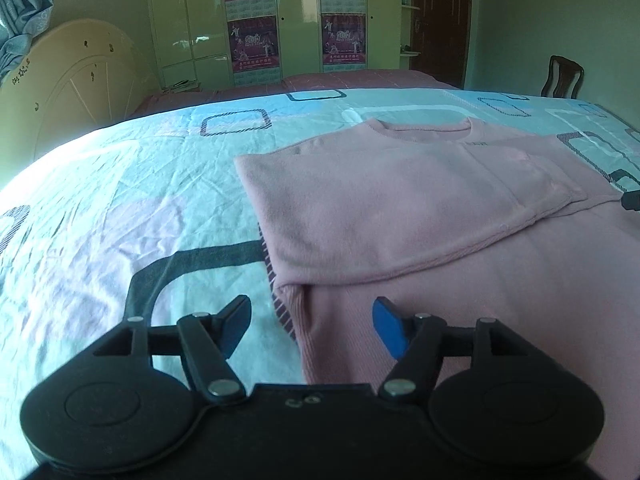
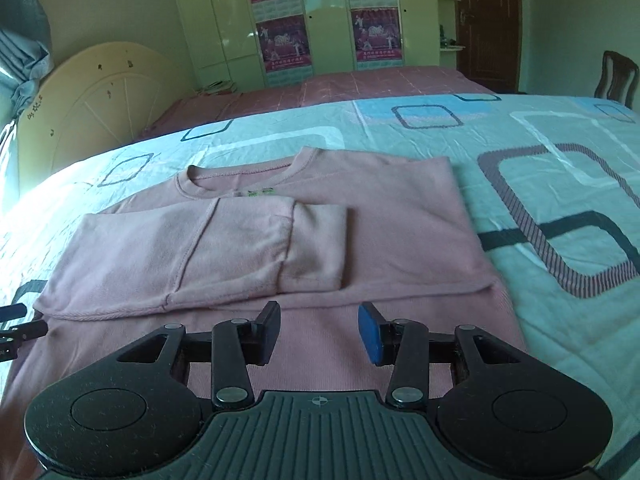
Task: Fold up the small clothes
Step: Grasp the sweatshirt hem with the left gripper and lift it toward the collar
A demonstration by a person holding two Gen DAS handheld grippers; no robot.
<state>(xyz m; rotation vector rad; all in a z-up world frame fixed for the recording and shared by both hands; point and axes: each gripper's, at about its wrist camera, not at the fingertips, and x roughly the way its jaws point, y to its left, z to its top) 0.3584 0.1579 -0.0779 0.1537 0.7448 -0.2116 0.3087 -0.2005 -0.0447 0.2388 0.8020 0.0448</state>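
A pink long-sleeved top lies flat on the patterned bedsheet, collar toward the far side, both sides folded in over the body. One sleeve with its cuff lies across the chest. My left gripper hovers open above the top's near left hem corner, nothing between its fingers. My right gripper hangs open over the lower hem near the middle, its jaws empty too. A bit of the left gripper shows at the left edge of the right wrist view.
The bed's sheet spreads wide to both sides of the top. A second bed with a pink cover stands behind, then a wardrobe with posters. A cream headboard is at the left, a wooden chair and door at the right.
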